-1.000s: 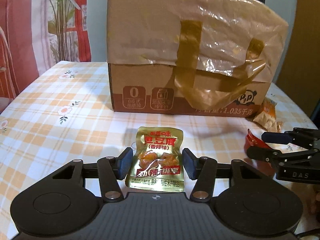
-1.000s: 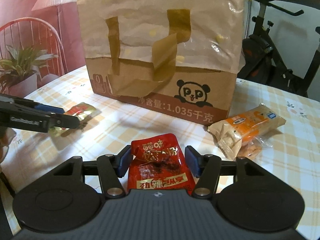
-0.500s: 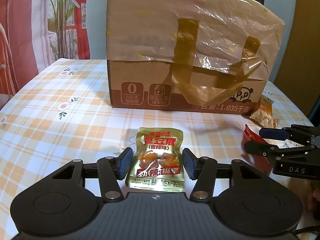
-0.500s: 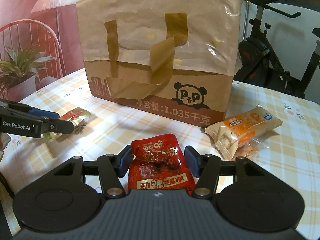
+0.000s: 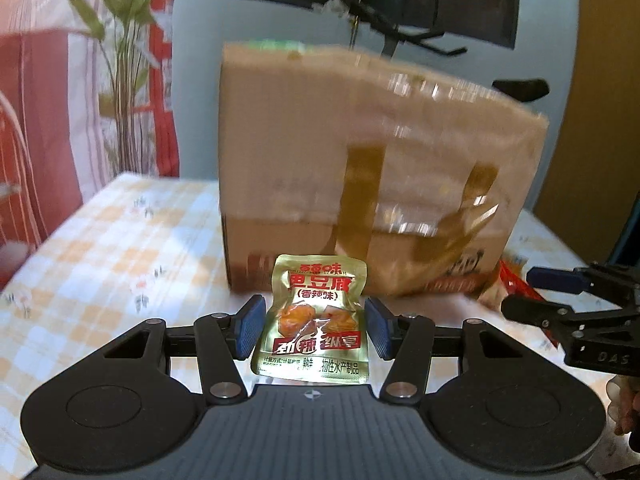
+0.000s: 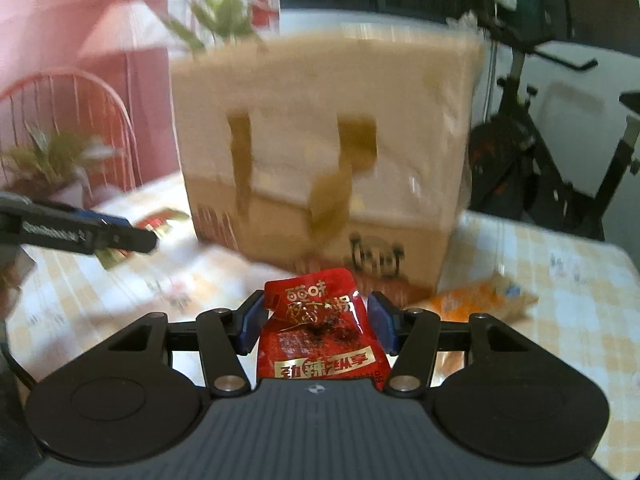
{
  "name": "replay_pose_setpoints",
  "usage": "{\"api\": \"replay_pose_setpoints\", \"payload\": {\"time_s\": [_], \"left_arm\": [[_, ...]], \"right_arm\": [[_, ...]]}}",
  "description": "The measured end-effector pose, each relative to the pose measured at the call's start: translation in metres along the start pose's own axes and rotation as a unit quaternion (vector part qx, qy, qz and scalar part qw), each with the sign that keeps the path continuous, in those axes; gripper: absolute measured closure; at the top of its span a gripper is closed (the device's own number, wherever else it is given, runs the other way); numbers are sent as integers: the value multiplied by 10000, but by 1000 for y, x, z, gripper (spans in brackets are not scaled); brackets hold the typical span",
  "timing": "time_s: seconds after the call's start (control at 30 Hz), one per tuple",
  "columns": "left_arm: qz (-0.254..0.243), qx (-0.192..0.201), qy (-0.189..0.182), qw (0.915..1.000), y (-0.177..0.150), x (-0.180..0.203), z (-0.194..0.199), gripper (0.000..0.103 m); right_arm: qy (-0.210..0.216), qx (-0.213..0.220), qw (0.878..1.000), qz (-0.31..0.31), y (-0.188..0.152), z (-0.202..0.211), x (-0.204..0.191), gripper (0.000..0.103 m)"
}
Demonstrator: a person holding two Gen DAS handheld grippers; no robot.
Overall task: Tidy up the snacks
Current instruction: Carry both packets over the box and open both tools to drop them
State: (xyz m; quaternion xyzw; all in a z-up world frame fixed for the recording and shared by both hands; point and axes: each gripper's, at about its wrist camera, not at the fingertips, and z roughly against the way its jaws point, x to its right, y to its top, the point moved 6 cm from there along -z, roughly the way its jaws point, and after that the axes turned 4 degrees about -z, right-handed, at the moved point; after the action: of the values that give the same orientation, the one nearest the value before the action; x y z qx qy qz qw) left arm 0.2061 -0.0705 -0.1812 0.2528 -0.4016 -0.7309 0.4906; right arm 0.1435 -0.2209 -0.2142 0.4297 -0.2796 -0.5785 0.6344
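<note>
On the left, the left gripper [image 5: 312, 322] has its jaws clamped on the gold snack packet [image 5: 314, 322], one blue pad against each side edge. The packet stands upright between them, its long axis running up and away from the camera, its sealed top edge toward the cardboard box [image 5: 376, 168]. It looks lifted clear of the checked worktop [image 5: 112, 248], though the blur leaves that uncertain.

The box stands straight ahead of both grippers. Its top rim sits well above the packets in both views, and a wrinkled plastic sheet taped over its front face hides any opening from here.

On the right, the right gripper [image 6: 316, 322] has its jaws clamped the same way on the crumpled red snack packet [image 6: 320, 336], upright, long axis pointing at the box. An orange snack packet [image 6: 476, 300] lies on the worktop just beside the box's right corner, ungripped.

If the box is the destination, both packets likely have to rise over its rim before release. Neither gripper looks clearly nearer; they sit side by side, each visible at the edge of the other's view.
</note>
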Motion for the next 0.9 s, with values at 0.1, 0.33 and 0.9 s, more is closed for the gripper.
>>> {"api": "replay_pose_setpoints", "payload": {"time_s": [0.1, 0.33, 0.9], "left_arm": [[-28, 268, -68, 9996, 19, 5, 13, 46], [-164, 1034, -157, 9944, 91, 13, 35, 45], [164, 986, 62, 9950, 191, -7, -49, 45]], "right_arm": [[97, 359, 9992, 145, 26, 17, -8, 45], [289, 1138, 9920, 464, 99, 45, -19, 45], [-327, 1021, 9934, 406, 198, -51, 38, 45]]}}
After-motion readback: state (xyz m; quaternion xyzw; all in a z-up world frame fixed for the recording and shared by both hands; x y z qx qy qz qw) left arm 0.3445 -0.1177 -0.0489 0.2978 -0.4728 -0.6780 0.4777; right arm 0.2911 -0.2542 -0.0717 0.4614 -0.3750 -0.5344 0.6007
